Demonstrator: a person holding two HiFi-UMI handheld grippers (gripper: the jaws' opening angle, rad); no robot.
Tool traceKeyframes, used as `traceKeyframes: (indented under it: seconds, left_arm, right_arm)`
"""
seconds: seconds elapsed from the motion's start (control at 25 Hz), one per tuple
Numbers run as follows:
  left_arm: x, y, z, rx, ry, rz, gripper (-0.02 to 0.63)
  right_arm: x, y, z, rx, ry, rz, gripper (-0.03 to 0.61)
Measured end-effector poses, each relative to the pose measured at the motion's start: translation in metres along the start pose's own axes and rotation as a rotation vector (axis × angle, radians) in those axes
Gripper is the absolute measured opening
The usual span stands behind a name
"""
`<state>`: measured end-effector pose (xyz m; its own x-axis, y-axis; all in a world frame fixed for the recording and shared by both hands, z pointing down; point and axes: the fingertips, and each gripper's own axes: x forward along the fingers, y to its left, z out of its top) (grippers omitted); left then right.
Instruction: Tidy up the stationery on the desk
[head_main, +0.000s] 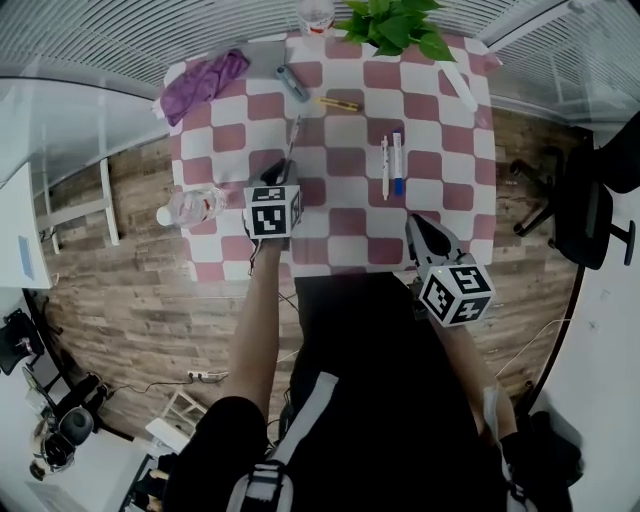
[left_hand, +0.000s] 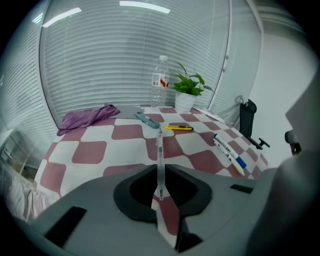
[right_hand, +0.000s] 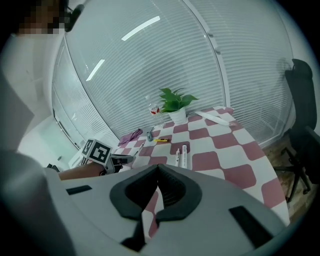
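My left gripper (head_main: 281, 172) (left_hand: 160, 169) is shut on a clear pen (head_main: 294, 138) (left_hand: 159, 150) whose far end points across the red-and-white checked table (head_main: 345, 225). To the right lie a white pen (head_main: 385, 166) (right_hand: 177, 156) and a white marker with a blue cap (head_main: 397, 162) (left_hand: 231, 153). A yellow utility knife (head_main: 340, 103) (left_hand: 179, 128) and a grey-teal tool (head_main: 292, 83) (left_hand: 146, 119) lie farther back. My right gripper (head_main: 415, 224) (right_hand: 159, 168) hovers at the near right edge, shut and empty.
A purple cloth (head_main: 202, 84) lies at the back left and a potted plant (head_main: 393, 24) stands at the back, with an upright bottle (left_hand: 160, 81) beside it. Another water bottle (head_main: 191, 207) lies at the left edge. A white strip (head_main: 459, 86) rests back right. An office chair (head_main: 588, 205) stands on the right.
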<state>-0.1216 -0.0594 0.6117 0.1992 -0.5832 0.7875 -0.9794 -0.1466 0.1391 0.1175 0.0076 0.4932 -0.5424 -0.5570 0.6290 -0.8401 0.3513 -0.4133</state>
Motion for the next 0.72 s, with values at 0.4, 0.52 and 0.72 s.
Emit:
traceKeyframes:
  seconds: [0.4, 0.52, 0.72]
  left_arm:
    - [-0.011, -0.082, 0.011, -0.254, -0.086, -0.011, 0.071]
    - [-0.002, -0.106, 0.004, -0.290, -0.064, -0.017, 0.071]
    - [0.014, -0.134, -0.009, -0.355, -0.031, -0.030, 0.071]
  right_arm:
    - [-0.018, -0.025, 0.000, 0.057, -0.053, -0.031, 0.021]
    - [-0.025, -0.035, -0.005, 0.082, -0.055, -0.058, 0.021]
    - [-0.036, -0.046, -0.015, 0.116, -0.059, -0.080, 0.021]
